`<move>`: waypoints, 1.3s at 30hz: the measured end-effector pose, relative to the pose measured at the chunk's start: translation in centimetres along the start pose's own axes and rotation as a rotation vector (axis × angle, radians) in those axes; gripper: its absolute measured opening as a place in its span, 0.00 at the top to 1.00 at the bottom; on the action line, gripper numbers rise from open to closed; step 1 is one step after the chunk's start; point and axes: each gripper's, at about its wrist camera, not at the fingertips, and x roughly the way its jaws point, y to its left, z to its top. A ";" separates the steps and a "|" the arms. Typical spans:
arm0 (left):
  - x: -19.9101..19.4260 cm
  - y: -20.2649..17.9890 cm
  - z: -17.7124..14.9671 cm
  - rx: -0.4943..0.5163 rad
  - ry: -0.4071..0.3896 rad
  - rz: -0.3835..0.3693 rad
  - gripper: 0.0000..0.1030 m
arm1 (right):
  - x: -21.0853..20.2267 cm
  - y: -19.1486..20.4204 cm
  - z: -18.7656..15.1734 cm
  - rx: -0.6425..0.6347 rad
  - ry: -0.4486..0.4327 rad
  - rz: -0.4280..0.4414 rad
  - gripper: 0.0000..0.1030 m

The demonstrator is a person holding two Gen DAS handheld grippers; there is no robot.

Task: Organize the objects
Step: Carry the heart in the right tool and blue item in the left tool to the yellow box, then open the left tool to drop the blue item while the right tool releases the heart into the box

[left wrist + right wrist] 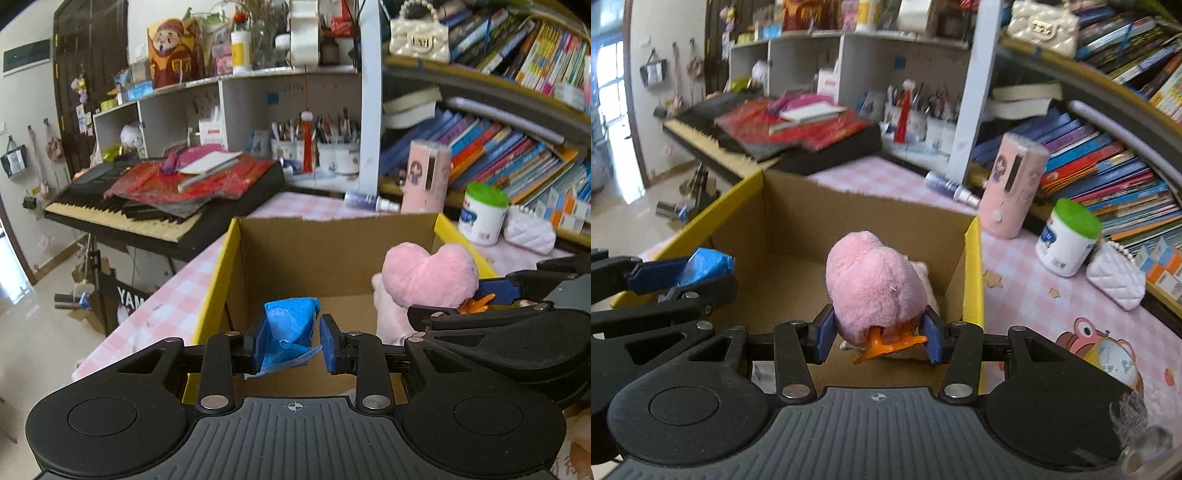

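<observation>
An open cardboard box (332,254) with yellow flaps stands on the pink checked table; its far wall (857,221) also shows in the right wrist view. My left gripper (291,345) is shut on a crumpled blue packet (291,325) above the box's near edge. The same blue packet (705,264) shows at the left in the right wrist view. My right gripper (881,339) is shut on a pink plush toy (875,284) with orange feet, held over the box's right part. From the left wrist view, the plush toy (428,277) hangs at the right.
A pink cylinder (1012,184), a white jar with a green lid (1067,240) and a white quilted purse (1115,280) stand right of the box. Bookshelves (498,155) rise behind. A keyboard piled with red cloth and books (166,195) lies at the left.
</observation>
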 end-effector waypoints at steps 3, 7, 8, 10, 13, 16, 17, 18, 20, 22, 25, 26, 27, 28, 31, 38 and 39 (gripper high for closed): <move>0.7 0.0 -0.1 0.008 0.023 0.011 0.72 | 1.0 0.1 -0.1 -0.019 0.033 0.021 0.56; 1.6 -0.1 -0.4 0.018 0.058 0.028 0.72 | 2.2 0.4 -0.2 -0.048 0.086 0.048 0.56; 1.8 -0.1 -0.6 0.018 0.067 0.031 0.72 | 2.5 0.5 -0.4 -0.055 0.098 0.050 0.56; 1.9 -0.2 -0.8 0.027 0.065 0.041 0.72 | 2.6 0.8 -0.5 -0.090 0.096 0.043 0.56; 2.0 -0.2 -0.8 0.040 0.065 0.052 0.73 | 2.9 0.9 -0.3 -0.099 0.101 0.045 0.56; 2.2 -0.3 -0.8 0.052 0.063 0.060 0.73 | 3.1 1.0 -0.2 -0.111 0.107 0.045 0.56; 2.2 -0.3 -0.8 0.056 0.062 0.062 0.73 | 3.2 1.0 -0.2 -0.114 0.109 0.045 0.56; 2.2 -0.3 -0.9 0.062 0.061 0.066 0.72 | 3.3 1.0 -0.2 -0.115 0.110 0.046 0.56; 2.2 -0.3 -0.9 0.067 0.059 0.069 0.72 | 3.4 1.0 -0.2 -0.115 0.114 0.048 0.56; 2.2 -0.2 -0.9 0.064 0.061 0.071 0.71 | 3.5 1.1 -0.2 -0.109 0.120 0.051 0.55; 2.0 0.0 -1.0 0.048 0.064 0.069 0.68 | 3.6 1.0 -0.3 -0.101 0.116 0.050 0.55; 2.0 0.1 -1.0 0.038 0.064 0.069 0.66 | 3.5 1.0 -0.3 -0.093 0.113 0.050 0.55; 1.8 0.2 -1.0 0.032 0.060 0.069 0.64 | 3.4 1.0 -0.3 -0.086 0.110 0.050 0.54; 1.6 0.3 -1.0 0.025 0.055 0.072 0.64 | 3.3 0.9 -0.3 -0.078 0.107 0.050 0.53; 0.8 0.7 -1.0 0.005 0.036 0.072 0.63 | 2.5 1.0 -0.3 -0.057 0.076 0.036 0.49; -1.4 1.5 -1.0 -0.048 -0.014 0.065 0.54 | 0.0 1.3 -0.3 0.003 0.012 -0.023 0.39; -1.8 1.6 -1.1 -0.054 -0.025 0.067 0.52 | -0.4 1.3 -0.4 0.009 -0.002 -0.033 0.39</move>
